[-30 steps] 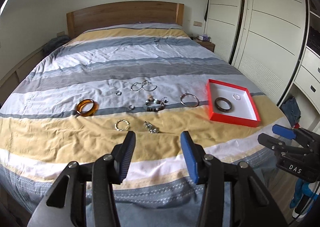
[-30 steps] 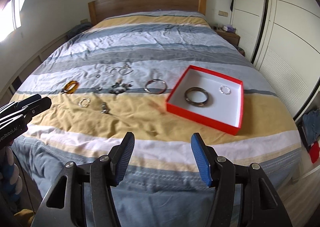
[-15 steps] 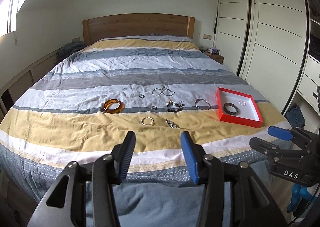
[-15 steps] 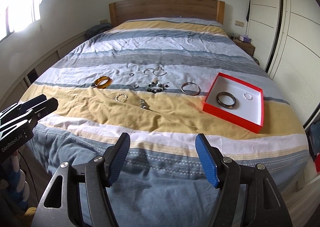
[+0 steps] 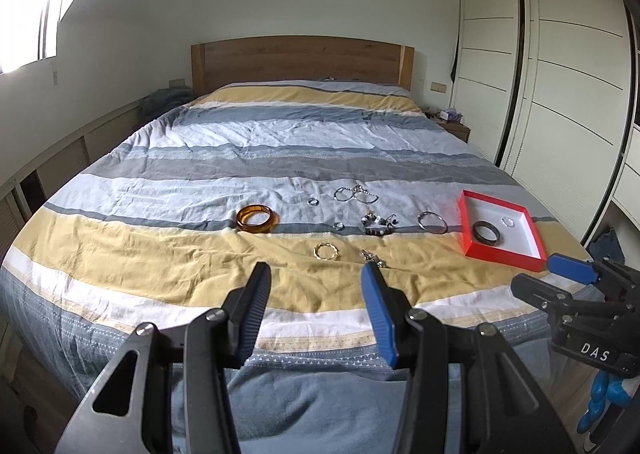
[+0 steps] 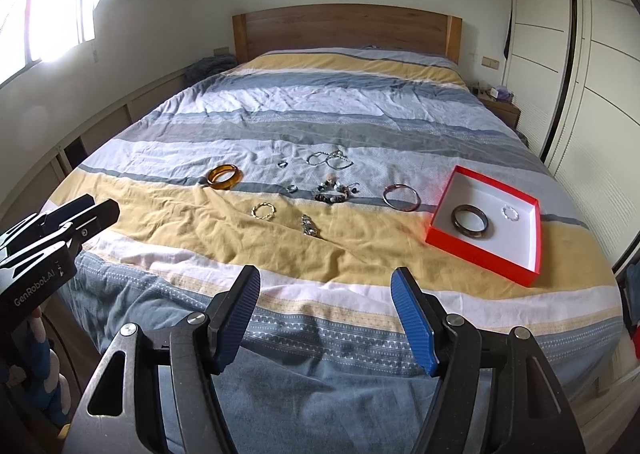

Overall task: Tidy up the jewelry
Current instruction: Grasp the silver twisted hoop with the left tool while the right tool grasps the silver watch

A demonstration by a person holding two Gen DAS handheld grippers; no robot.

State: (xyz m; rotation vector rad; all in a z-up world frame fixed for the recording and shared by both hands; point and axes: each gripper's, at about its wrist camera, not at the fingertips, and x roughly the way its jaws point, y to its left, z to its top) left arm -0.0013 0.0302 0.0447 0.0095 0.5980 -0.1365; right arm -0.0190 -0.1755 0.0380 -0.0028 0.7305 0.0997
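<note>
Right wrist: red box (image 6: 480,250) (bangle (image 6: 471,221) inside).

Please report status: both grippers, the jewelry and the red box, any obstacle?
Left gripper and right gripper open, empty, short of the bed. Red box holds a dark bangle and a small ring; other jewelry lies loose. Nothing blocks.

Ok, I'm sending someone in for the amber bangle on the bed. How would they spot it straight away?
On the striped bedspread, jewelry lies in a loose cluster left of the red box. The amber bangle sits at the cluster's far left edge, where a blue-grey stripe meets the yellow one. It is the only thick, translucent orange-brown ring; its neighbours are thin and silvery or gold.
</note>
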